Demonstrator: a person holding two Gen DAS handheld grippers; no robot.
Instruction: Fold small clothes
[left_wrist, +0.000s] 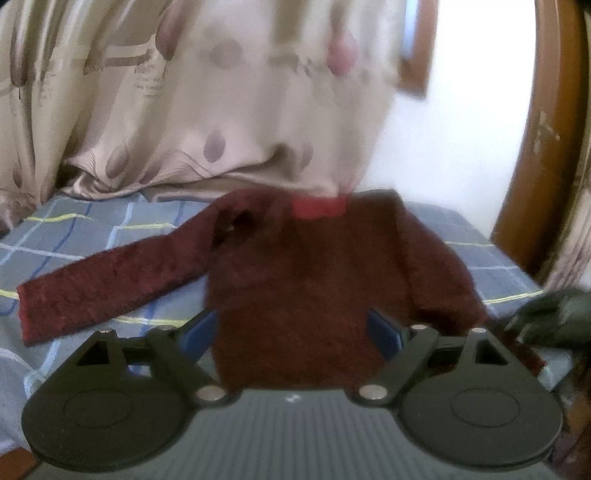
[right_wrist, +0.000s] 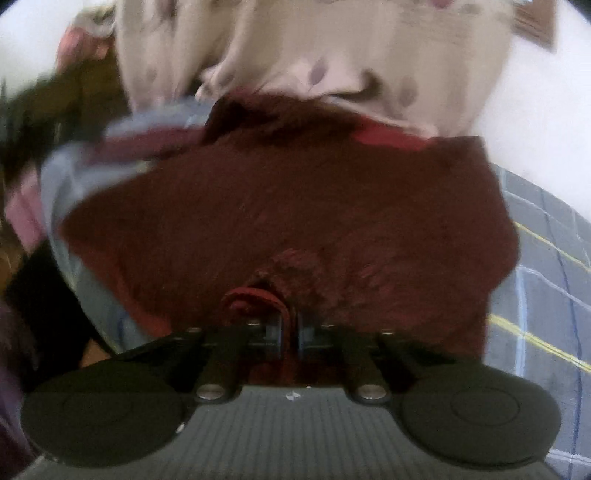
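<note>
The right gripper (right_wrist: 290, 328) pinches the dark red fuzzy sweater (right_wrist: 295, 206) at lower centre; left gripper (left_wrist: 291, 332) stands wide. Better lift the cloth slowly, keeping it flat.

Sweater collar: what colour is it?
Bright red, against the dark maroon sweater; the collar shows best in the left wrist view.

The left black two-finger gripper (left_wrist: 291, 328) stood with blue-padded jaws spread wide, gripping nothing. The right black two-finger gripper (right_wrist: 290, 328) had its jaws pinched together on dark red knitted fabric (right_wrist: 280, 295).
</note>
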